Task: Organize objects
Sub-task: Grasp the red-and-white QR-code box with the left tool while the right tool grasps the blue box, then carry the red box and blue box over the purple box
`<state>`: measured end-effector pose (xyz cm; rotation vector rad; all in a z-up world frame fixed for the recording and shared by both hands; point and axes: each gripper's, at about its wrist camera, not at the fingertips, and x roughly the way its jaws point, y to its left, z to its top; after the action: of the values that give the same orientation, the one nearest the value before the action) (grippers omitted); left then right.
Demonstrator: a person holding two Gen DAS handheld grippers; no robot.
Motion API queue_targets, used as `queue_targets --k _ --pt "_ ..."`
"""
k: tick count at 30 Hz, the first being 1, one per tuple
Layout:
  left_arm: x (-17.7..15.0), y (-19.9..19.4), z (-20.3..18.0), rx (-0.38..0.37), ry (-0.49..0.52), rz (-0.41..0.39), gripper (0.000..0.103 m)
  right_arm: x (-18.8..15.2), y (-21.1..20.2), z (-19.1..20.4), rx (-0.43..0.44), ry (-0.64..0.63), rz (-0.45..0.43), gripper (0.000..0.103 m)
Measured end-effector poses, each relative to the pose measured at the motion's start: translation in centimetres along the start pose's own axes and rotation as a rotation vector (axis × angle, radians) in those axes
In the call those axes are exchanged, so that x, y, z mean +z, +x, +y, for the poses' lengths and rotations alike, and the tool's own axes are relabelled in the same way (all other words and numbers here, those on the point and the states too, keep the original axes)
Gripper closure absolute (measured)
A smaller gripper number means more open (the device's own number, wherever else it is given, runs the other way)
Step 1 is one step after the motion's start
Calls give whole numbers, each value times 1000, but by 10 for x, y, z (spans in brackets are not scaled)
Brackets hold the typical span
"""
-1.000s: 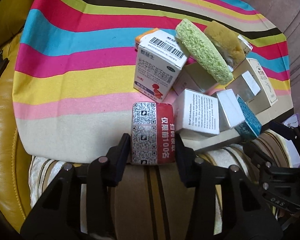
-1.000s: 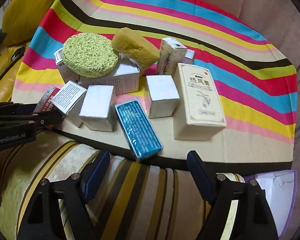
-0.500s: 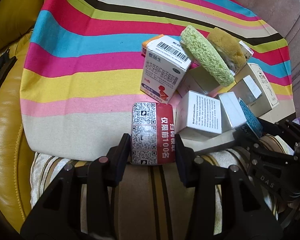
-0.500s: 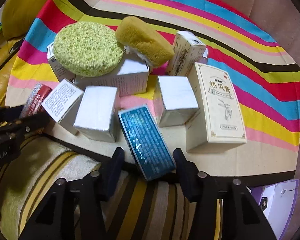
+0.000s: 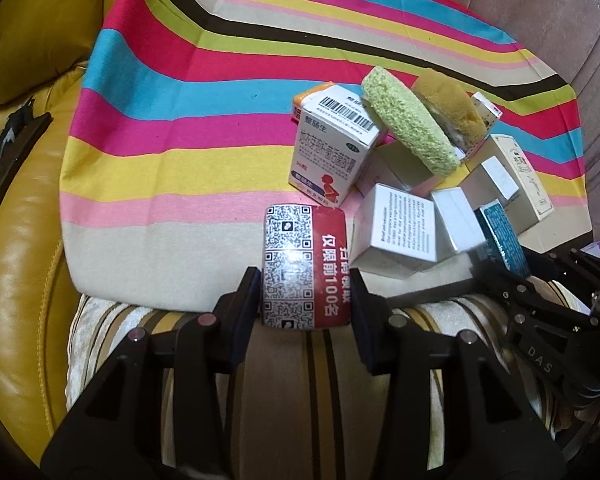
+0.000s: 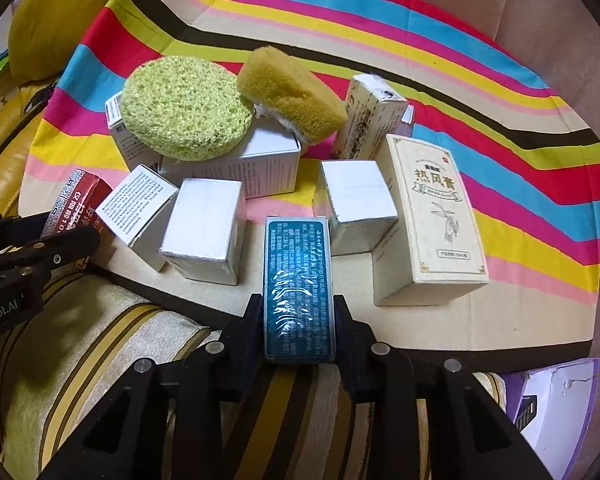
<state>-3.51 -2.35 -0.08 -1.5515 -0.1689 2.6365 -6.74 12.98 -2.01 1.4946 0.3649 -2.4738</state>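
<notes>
Our right gripper [image 6: 299, 320] fingers just closed on the teal rectangular box [image 6: 299, 288], long axis pointing away, at striped cloth's [image 6: 420, 320] near edge. Left gripper [image 5: 305, 298] clamps red/white QR-code box [image 5: 305, 268], lengthwise too.

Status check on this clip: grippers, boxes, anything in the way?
Left gripper shut on red QR box. Right gripper just closed on teal box. Silver boxes crowd both sides; sponges perched on the pile behind.
</notes>
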Motion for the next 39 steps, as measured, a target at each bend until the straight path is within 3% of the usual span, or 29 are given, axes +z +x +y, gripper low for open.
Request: queue_targets --k 18,29,39 --pt "-25 -33 -27 -10 61 -51 56 -28 -35 -10 13 61 -71 69" --pt "-25 -30 -77 -91 156 -44 56 -63 -63 -34 12 138 -98 69" --pt "-31 -30 -134 -187 247 -35 56 -95 -85 -79 -30 257 -119 69"
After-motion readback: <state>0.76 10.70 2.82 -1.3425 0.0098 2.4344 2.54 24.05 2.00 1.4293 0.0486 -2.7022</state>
